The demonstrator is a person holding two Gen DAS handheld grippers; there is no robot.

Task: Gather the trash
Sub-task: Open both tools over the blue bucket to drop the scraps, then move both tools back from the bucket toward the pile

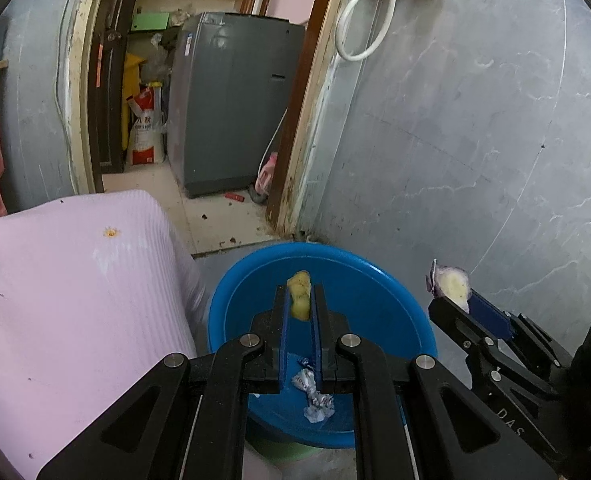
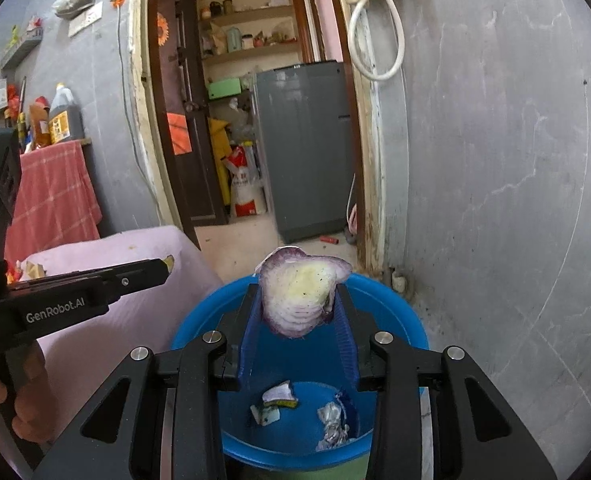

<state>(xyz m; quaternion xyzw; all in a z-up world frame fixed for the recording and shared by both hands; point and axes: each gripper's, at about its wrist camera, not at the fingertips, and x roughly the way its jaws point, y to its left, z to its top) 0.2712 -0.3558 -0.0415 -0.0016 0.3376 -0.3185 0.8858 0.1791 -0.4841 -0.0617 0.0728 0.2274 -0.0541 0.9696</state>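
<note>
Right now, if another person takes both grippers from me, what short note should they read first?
Left gripper: shut on a yellowish food scrap, held above the blue basin.
Right gripper: a purple onion slice sits between its jaws, also above the basin; treat that hold as loose.
Already in the basin: a crumpled foil wrapper and some torn scraps.
Left to do: drop both pieces into the basin, then look for more trash. Something small lies on the pink cloth near its left edge; I cannot tell what it is.
</note>
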